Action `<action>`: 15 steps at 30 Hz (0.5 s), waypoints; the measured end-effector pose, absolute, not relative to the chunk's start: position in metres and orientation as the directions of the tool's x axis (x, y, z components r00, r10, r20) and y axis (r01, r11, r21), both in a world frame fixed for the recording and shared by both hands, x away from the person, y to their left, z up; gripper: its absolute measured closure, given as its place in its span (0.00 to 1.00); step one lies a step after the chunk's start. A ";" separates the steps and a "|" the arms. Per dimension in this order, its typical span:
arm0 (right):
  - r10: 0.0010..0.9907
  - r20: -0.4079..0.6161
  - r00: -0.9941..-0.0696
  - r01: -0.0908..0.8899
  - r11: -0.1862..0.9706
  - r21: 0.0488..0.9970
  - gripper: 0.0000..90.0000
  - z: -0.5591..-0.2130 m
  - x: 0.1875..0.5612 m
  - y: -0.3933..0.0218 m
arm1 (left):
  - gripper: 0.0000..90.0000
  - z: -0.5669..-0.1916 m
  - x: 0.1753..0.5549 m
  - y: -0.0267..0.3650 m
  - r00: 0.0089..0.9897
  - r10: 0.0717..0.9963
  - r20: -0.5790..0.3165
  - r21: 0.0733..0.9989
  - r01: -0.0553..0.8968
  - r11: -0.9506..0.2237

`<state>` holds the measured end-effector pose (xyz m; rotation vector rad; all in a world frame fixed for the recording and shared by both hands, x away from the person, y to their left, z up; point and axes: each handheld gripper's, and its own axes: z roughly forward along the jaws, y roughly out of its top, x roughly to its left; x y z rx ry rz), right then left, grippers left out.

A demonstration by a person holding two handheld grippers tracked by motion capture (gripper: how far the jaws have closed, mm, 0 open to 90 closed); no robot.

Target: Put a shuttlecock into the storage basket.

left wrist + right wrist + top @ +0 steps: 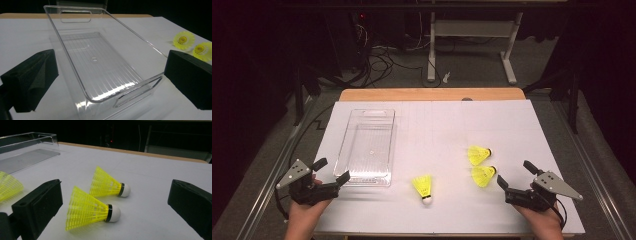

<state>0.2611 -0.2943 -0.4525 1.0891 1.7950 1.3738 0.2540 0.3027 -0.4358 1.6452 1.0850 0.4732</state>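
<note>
Jaws are wide apart on both the right gripper (515, 178) and left gripper (331, 170), so squeezing the nearest shuttlecock (91, 209) near the worktop's front right corner could crush its skirt or skid it.

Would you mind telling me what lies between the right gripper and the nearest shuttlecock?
Nothing: in the right gripper view, bare white tabletop separates the open right gripper from the nearest shuttlecock, lying on its side.
</note>
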 end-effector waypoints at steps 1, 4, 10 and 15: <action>0.885 0.005 -0.465 0.235 0.118 0.965 0.00 -0.452 0.261 -0.295 | 0.00 -0.436 0.254 0.304 0.508 0.835 -0.211 0.908 0.419 -0.026; 0.887 0.006 -0.461 0.234 0.115 0.965 0.00 -0.452 0.261 -0.296 | 0.00 -0.437 0.254 0.304 0.505 0.837 -0.211 0.907 0.421 -0.026; 0.888 0.006 -0.460 0.236 0.115 0.965 0.00 -0.452 0.261 -0.296 | 0.00 -0.437 0.255 0.297 0.521 0.835 -0.178 0.901 0.427 -0.074; 0.887 0.008 -0.461 0.240 0.116 0.964 0.00 -0.453 0.261 -0.296 | 0.00 -0.438 0.256 0.296 0.519 0.836 -0.179 0.896 0.437 -0.079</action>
